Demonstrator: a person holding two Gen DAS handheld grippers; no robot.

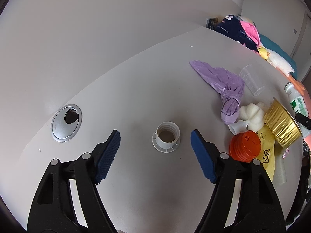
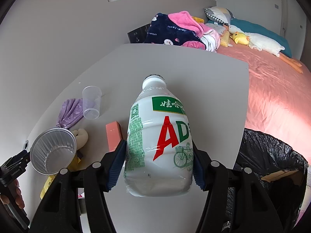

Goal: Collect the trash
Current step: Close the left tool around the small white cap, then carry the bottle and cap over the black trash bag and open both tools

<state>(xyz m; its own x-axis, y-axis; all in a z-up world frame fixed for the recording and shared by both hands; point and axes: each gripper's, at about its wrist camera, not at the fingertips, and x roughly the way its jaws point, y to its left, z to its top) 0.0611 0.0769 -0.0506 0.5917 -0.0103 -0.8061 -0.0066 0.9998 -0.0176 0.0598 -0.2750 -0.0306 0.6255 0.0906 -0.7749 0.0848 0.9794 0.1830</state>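
Note:
My right gripper [image 2: 158, 162] is shut on a white AD milk bottle [image 2: 159, 136] and holds it above the grey table [image 2: 204, 73]. The bottle also shows at the right edge of the left wrist view [image 1: 296, 101]. My left gripper [image 1: 155, 141] is open, with a white threaded cap ring [image 1: 166, 136] on the table between its fingers, untouched. To its right lie an orange lid [image 1: 245, 148], a gold foil cup [image 1: 281, 125], white foam [image 1: 251, 116], a knotted purple bag [image 1: 227, 89], a clear cup [image 1: 251, 81] and a yellow wrapper [image 1: 269, 155].
A bin lined with a black bag [image 2: 272, 165] stands at the table's right edge, beside a pink bed [image 2: 276, 89] with plush toys and blankets. A silver cable grommet [image 1: 66, 123] sits in the table on the left. A pink block [image 2: 113, 136] lies by the bottle.

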